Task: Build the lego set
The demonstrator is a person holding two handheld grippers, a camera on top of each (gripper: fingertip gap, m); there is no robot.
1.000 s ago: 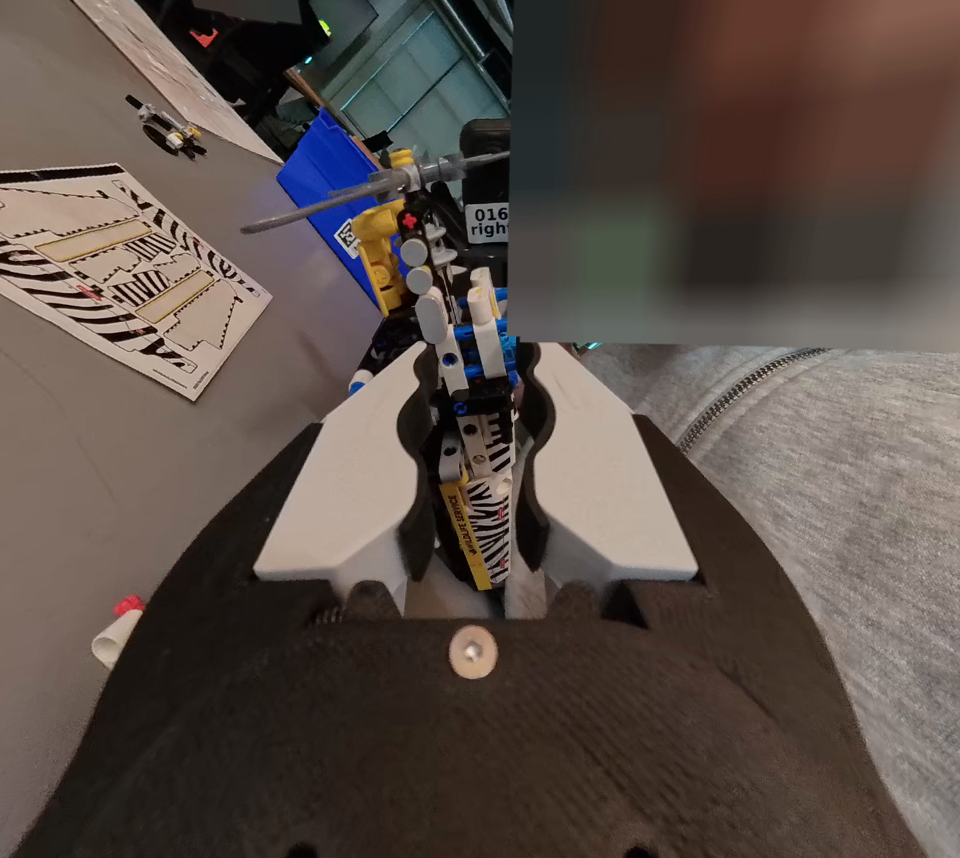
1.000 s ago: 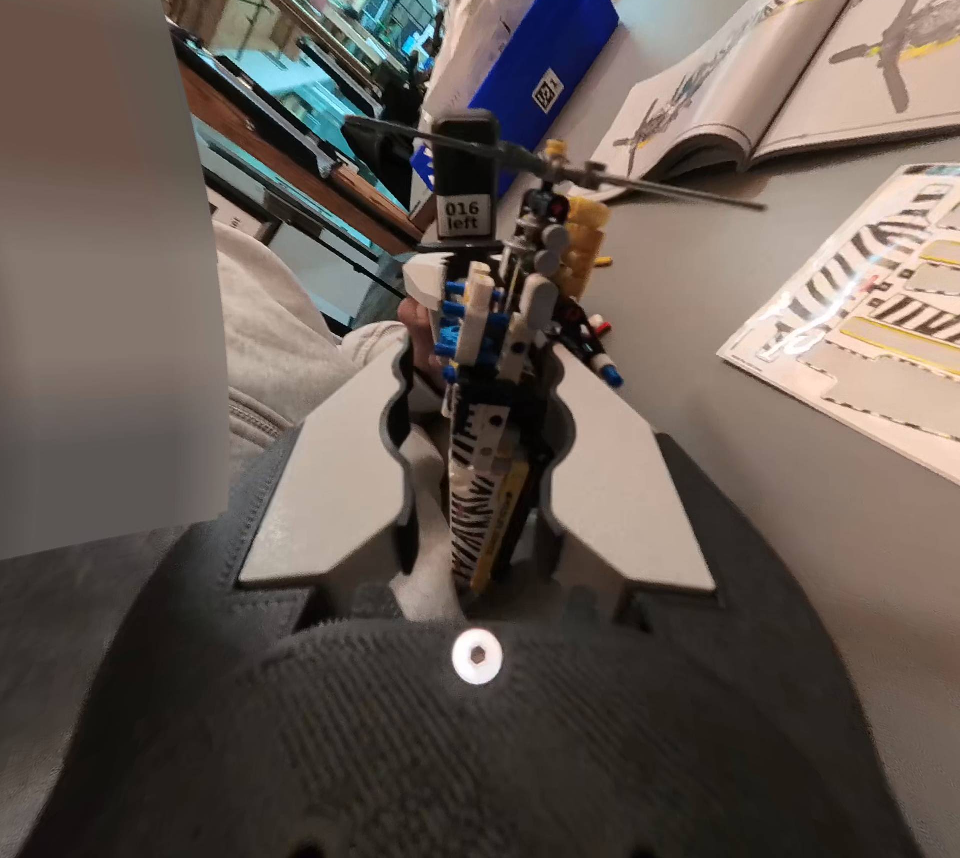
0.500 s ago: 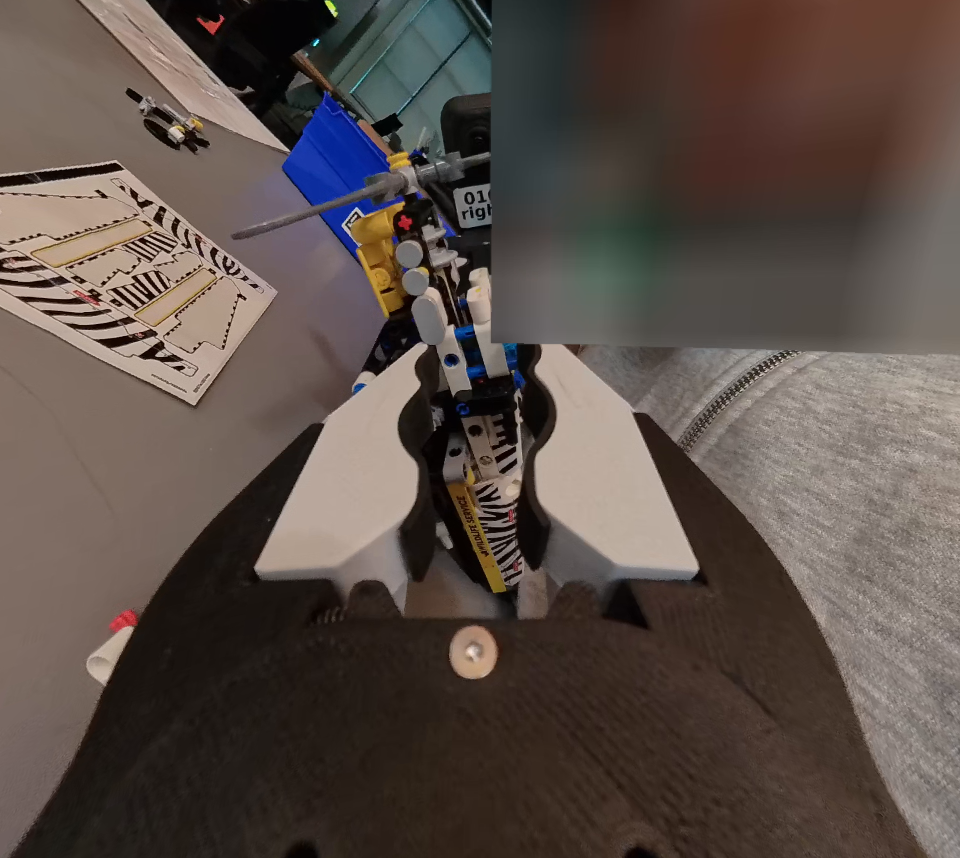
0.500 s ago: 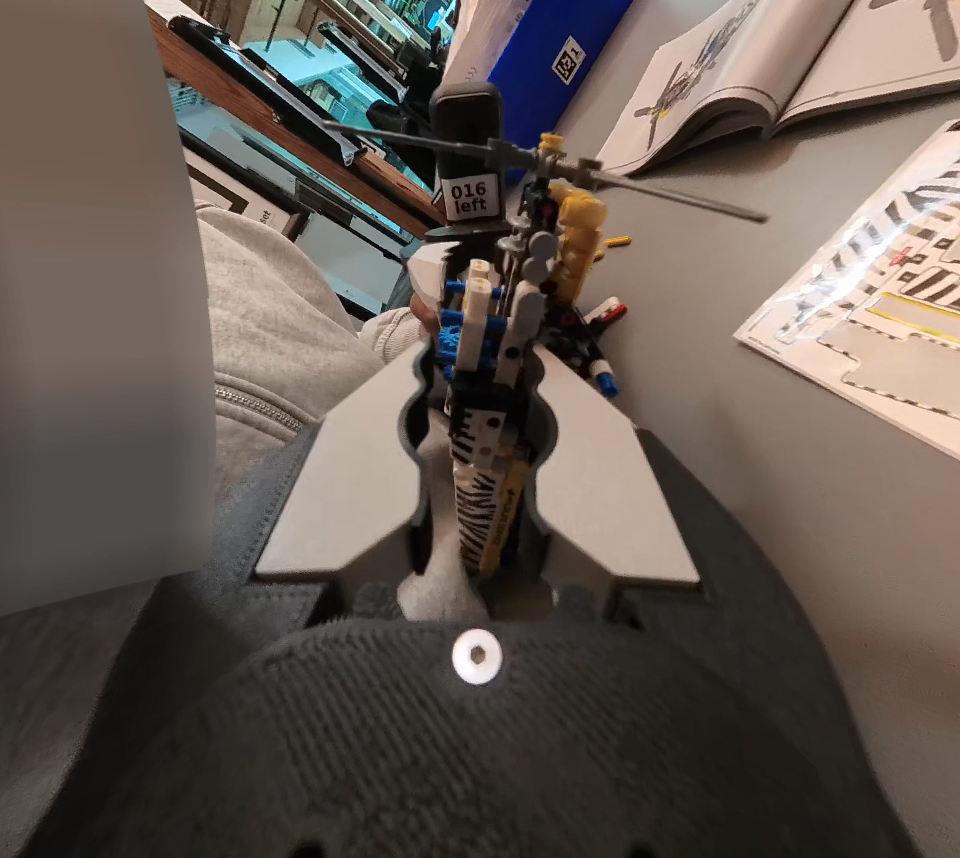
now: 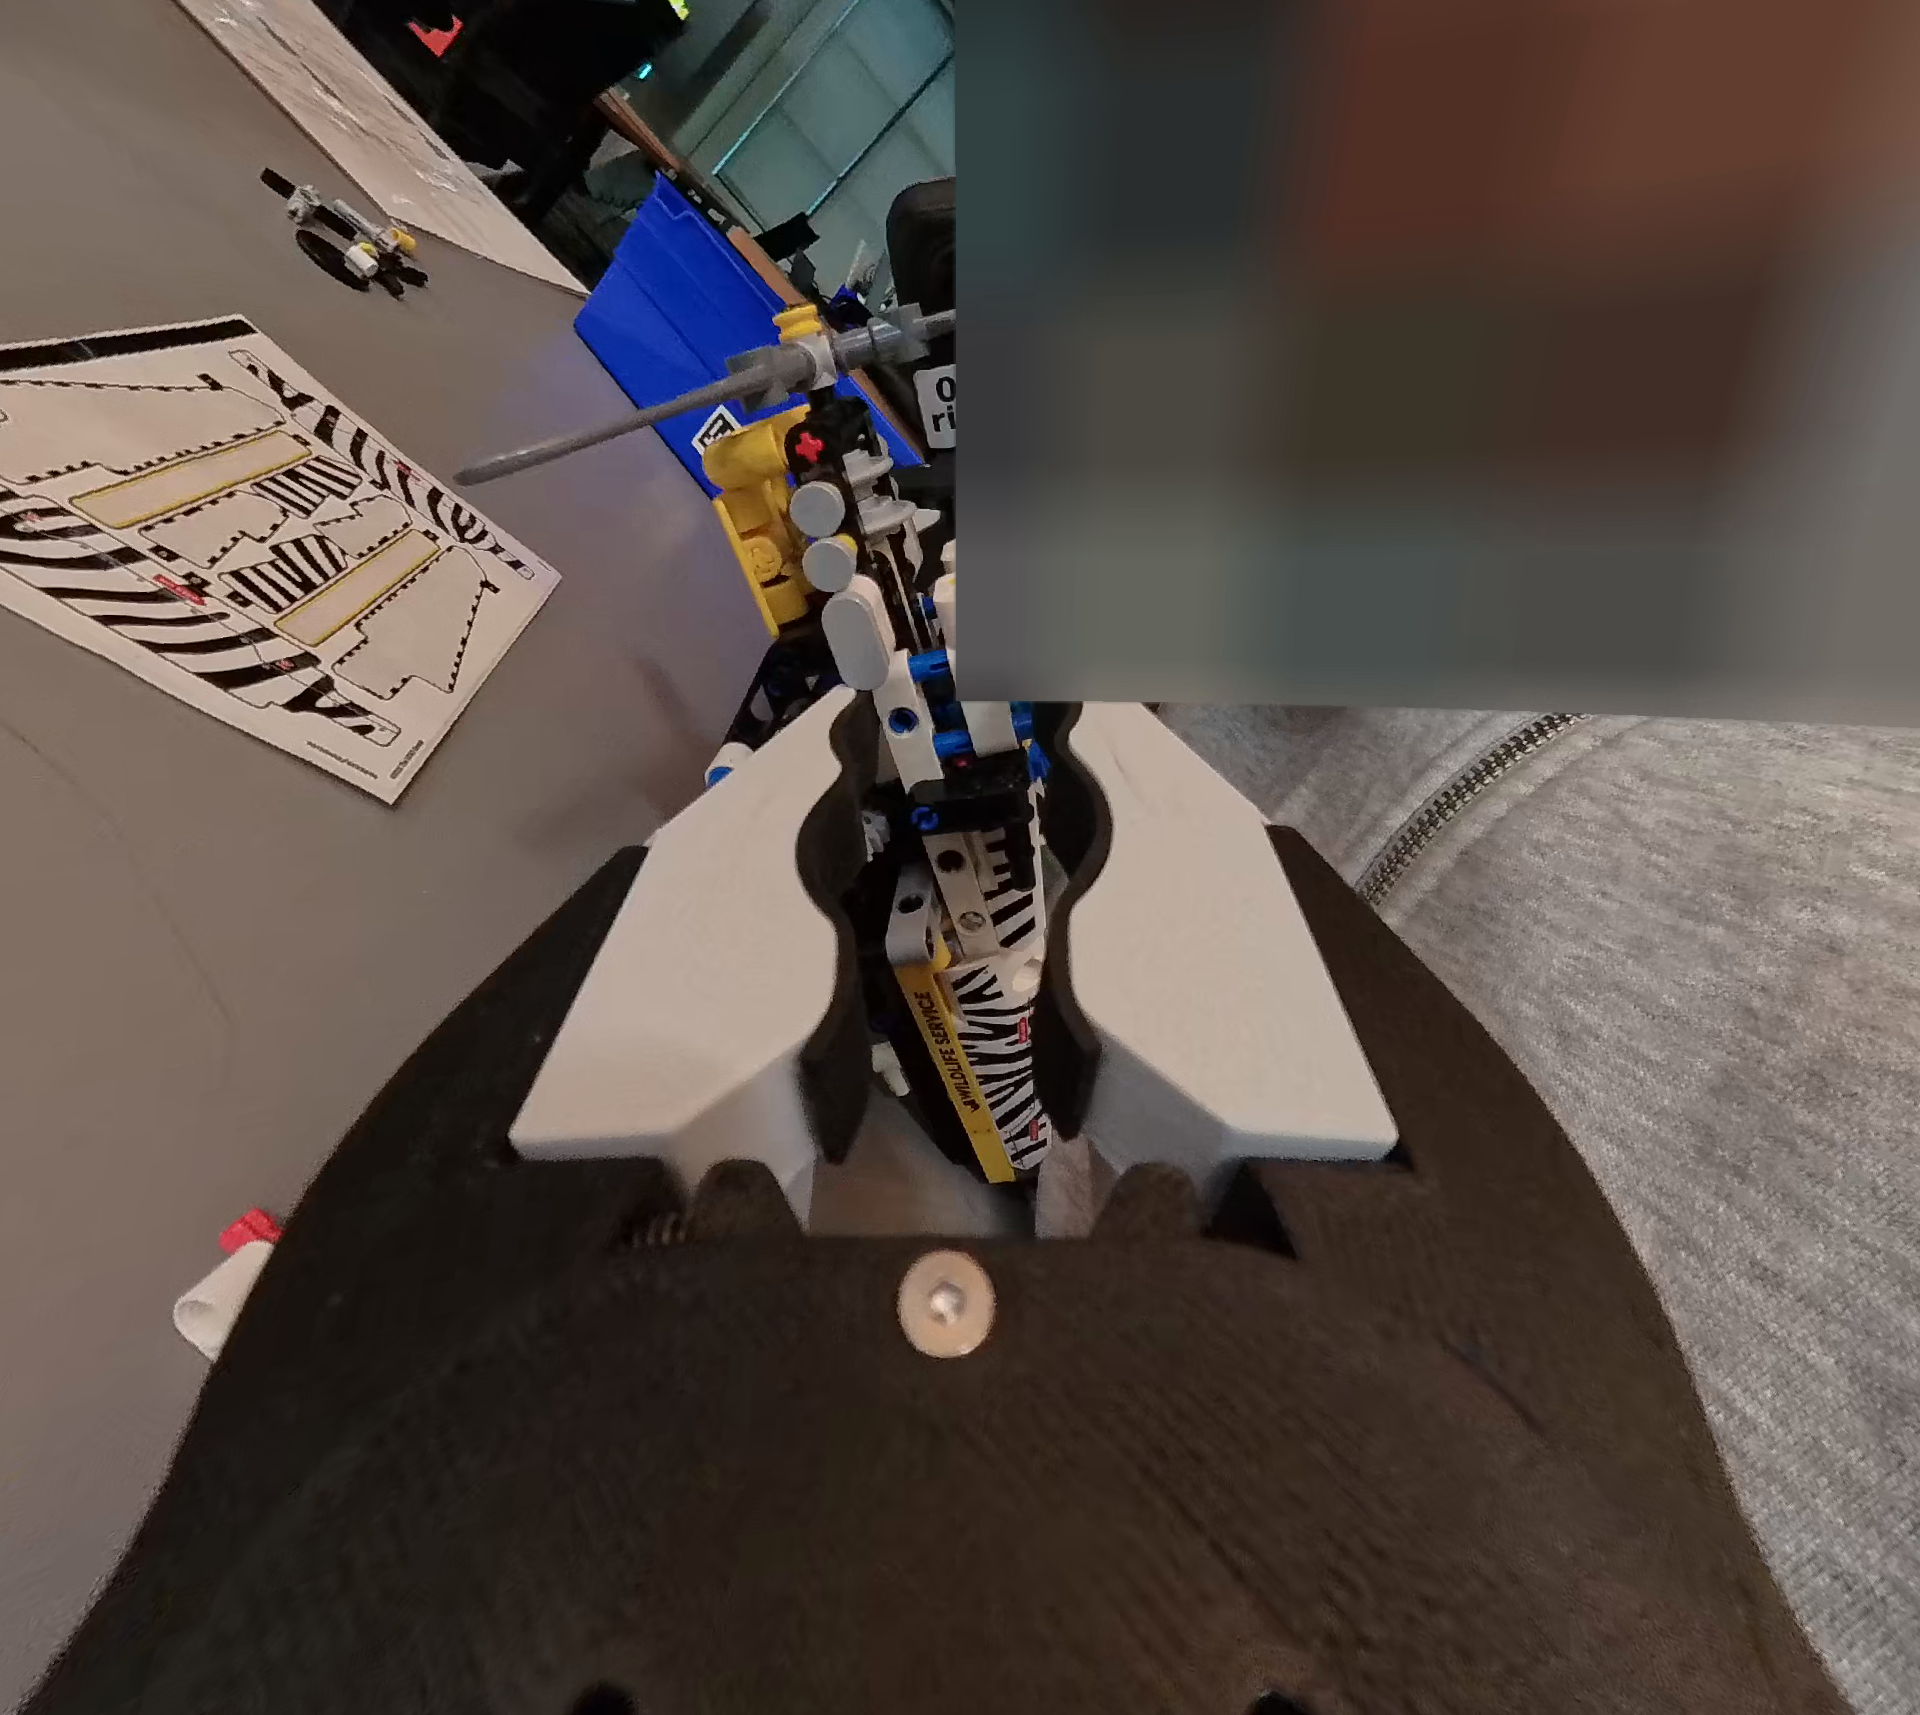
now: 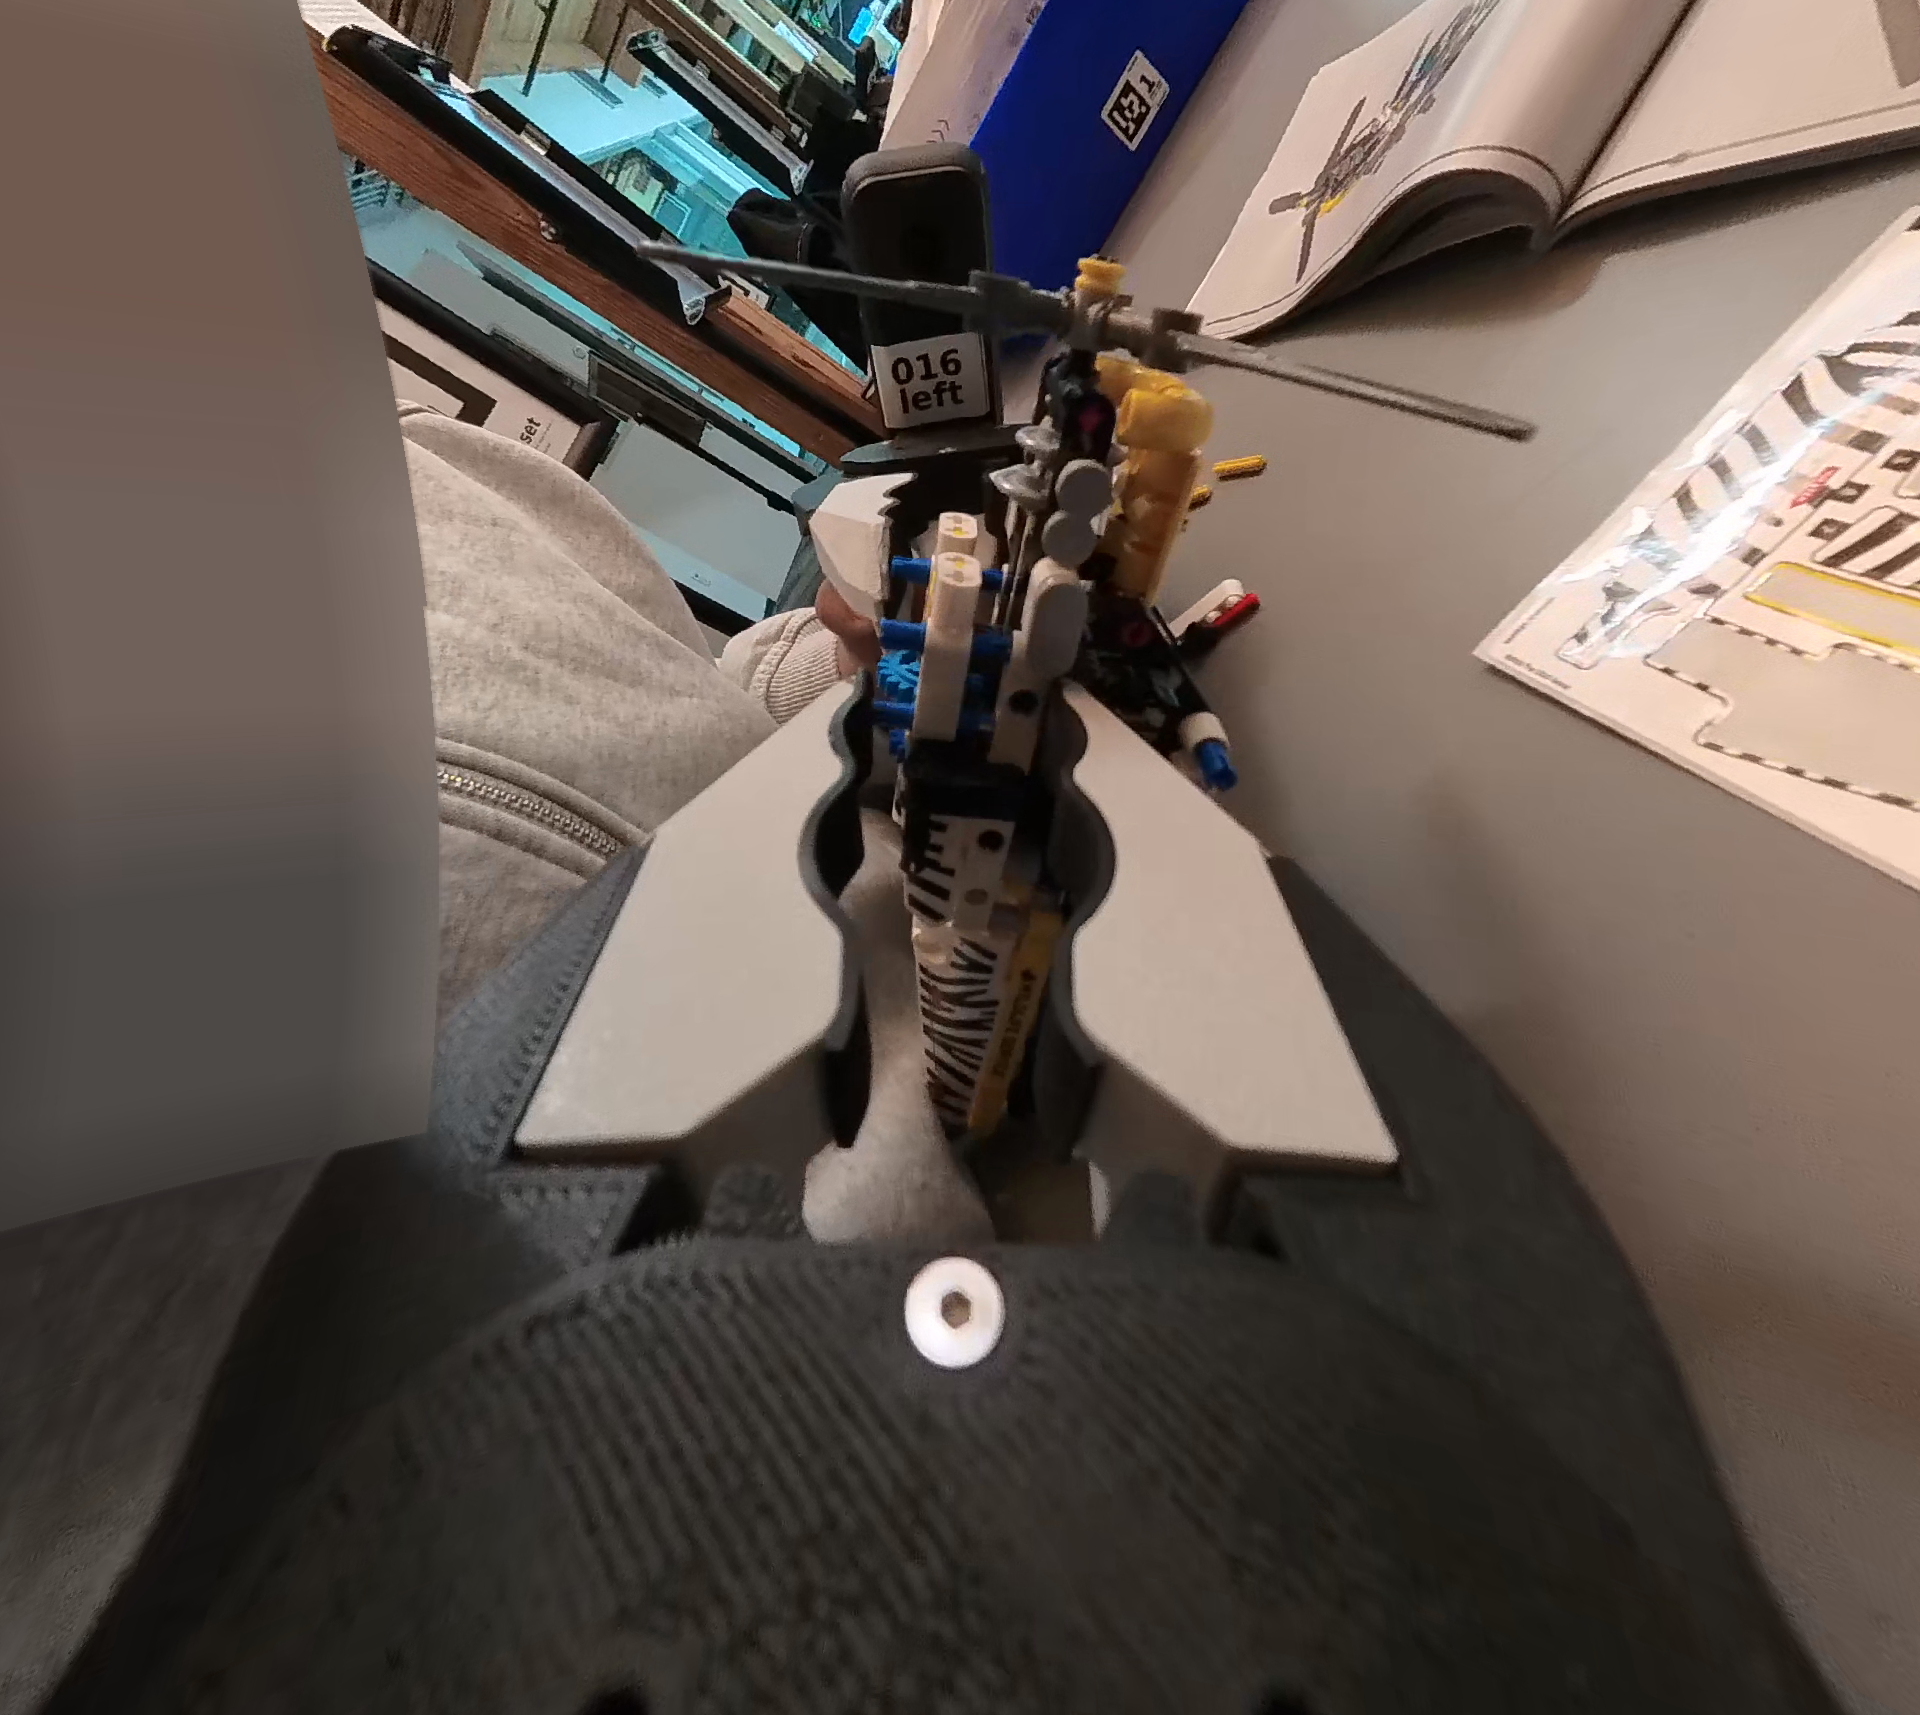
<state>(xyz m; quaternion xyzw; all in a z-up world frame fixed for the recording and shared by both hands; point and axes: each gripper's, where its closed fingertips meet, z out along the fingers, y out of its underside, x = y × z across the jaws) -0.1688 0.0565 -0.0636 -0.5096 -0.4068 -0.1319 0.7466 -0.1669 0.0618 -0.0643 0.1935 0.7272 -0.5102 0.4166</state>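
Left gripper [image 5: 951, 730]: pinching helicopter [image 5: 961, 979] tail
Right gripper [image 6: 956, 709]: clamped on same model, rotor [image 6: 1091, 315] ahead

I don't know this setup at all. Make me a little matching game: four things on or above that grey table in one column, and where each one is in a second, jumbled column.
Things:
1. toy helicopter
2. sticker sheet
3. instruction booklet
4. blue bin

Places:
A. lying open on the table
B. standing at the table's far edge, papers inside
C. clamped in both grippers' jaws
D. lying flat, zebra-striped shapes on it

Pairs: 1-C, 2-D, 3-A, 4-B
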